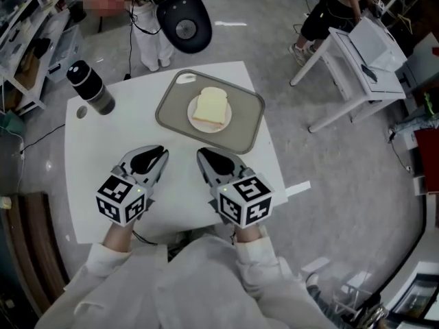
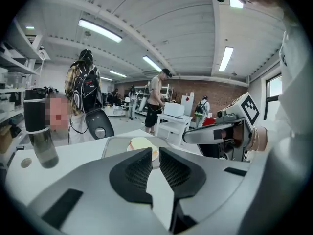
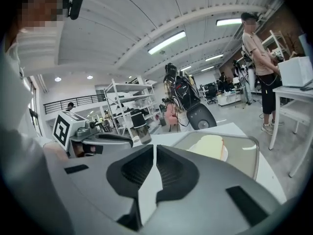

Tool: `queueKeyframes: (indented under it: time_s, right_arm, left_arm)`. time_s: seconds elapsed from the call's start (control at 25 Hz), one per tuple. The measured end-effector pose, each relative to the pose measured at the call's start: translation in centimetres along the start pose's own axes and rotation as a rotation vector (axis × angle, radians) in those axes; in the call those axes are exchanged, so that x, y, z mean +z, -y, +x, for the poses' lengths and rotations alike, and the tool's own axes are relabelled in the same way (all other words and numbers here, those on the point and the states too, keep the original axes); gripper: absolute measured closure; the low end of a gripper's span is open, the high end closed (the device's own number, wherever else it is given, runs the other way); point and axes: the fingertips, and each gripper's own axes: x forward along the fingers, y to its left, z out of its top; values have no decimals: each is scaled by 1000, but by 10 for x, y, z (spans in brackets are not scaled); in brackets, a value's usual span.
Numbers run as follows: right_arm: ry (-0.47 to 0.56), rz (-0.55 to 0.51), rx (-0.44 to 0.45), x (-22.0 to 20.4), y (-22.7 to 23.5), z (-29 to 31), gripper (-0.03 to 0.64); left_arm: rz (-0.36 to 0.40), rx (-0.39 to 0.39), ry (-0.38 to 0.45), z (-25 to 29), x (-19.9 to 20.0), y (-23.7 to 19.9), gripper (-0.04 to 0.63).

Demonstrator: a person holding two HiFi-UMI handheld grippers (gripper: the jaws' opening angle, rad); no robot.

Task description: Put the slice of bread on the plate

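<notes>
Grey left claw point(image 1: 162, 151), right claw point(image 1: 202, 153); white sleeves point(image 1: 259, 258)

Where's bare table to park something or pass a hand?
Free: table patch between bottle and tray; the strip left of the left claw. Tray corners around the plate are bare. Tight: gap from tray to right claw, margin right of tray. Plate holds the bread.
</notes>
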Motion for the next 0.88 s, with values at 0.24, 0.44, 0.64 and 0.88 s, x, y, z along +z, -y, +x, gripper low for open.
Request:
queueKeyframes:
  time_s: [0.24, 0.44, 0.64, 0.88]
  right_arm:
    - [31, -70, 2, -9, -59, -26, 591]
    - [25, -92, 4, -33, -107, -48, 592]
    - [27, -101, -2, -56, -149, -67, 595]
    - [25, -109, -20, -77, -181, -84, 595]
  left_arm:
    - [3, -10, 71, -58, -8, 33, 574]
    - [7, -20, 94, -99, -22, 60, 581]
    - [-1, -37, 109, -137, -40, 87, 584]
    - [-27, -66, 83, -165, -68, 112, 584]
